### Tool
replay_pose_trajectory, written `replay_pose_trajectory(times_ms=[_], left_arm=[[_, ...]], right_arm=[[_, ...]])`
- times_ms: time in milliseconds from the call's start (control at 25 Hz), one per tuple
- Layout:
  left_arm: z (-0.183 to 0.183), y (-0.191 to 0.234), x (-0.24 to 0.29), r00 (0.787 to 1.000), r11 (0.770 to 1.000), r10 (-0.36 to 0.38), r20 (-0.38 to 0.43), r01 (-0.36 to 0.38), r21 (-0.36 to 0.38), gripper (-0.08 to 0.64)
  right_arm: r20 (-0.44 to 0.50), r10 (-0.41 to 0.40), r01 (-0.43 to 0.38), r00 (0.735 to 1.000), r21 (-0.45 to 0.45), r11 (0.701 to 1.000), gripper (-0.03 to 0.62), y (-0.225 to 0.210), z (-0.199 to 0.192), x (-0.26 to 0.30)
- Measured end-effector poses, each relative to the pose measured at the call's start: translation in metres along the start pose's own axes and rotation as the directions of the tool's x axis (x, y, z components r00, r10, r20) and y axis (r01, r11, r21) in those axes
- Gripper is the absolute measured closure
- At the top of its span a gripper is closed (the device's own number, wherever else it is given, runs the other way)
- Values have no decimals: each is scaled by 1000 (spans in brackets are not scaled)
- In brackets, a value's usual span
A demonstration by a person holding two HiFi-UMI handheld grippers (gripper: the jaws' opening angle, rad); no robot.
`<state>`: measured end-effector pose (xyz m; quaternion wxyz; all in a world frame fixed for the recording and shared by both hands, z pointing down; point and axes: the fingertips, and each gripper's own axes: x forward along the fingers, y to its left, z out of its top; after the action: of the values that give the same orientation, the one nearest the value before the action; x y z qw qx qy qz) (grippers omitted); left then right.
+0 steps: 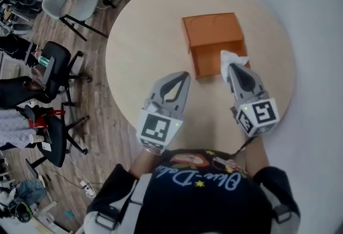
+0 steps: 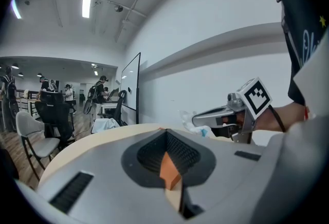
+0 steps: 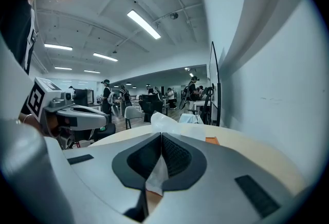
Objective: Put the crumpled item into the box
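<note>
An open orange box lies on the round beige table, its lid flat on the far side. My right gripper is shut on a crumpled white tissue, which sticks out past the tips at the box's near right corner. The tissue rises between the jaws in the right gripper view. My left gripper hovers just left of the box's near edge, jaws shut with nothing between them. A sliver of the orange box shows through its jaws in the left gripper view, where the right gripper is off to the right.
Office chairs stand on the wooden floor left of the table. The table's right edge lies close to a pale wall. In the right gripper view people and desks are far behind.
</note>
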<state>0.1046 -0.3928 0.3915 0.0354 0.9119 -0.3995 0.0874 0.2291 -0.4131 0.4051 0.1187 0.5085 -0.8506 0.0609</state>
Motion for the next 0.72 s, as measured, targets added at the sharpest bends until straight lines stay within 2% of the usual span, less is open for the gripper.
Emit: replay_pose_trajectory(times_ms=[400, 720], left_arm=[[-20, 19, 10, 999, 999, 30, -22, -31, -29, 568], [-28, 27, 18, 999, 998, 34, -39, -36, -50, 568]], right_arm=[[-133, 18, -16, 991, 17, 1000, 592, -14, -45, 50], [-264, 41, -46, 964, -12, 999, 592, -20, -78, 88]])
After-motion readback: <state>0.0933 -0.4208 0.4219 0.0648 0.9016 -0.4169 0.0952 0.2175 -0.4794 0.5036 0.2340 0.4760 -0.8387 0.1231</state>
